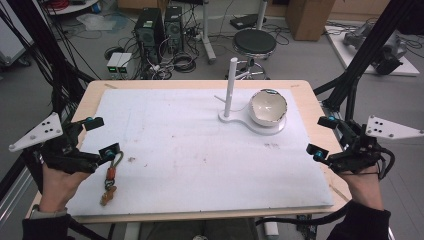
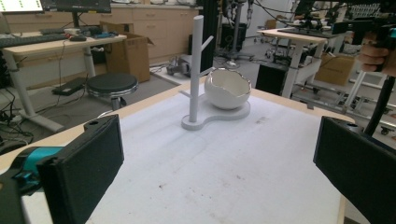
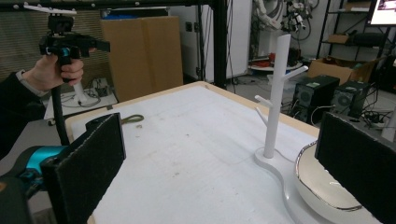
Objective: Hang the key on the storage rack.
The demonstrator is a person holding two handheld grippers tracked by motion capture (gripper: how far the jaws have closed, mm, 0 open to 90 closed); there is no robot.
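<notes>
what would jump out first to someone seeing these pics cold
Probably the white branched stand at the far right of the white mat, with a cracked-egg-shaped white bowl sitting on its base right beside the post. Next, the two black grippers held open at the table's sides, left gripper and right gripper, and a keychain with a green loop lying beside the left one.

A white mat covers the pale wooden table. The stand on it is white; the bowl beside looks white, perhaps silver-rimmed.
</notes>
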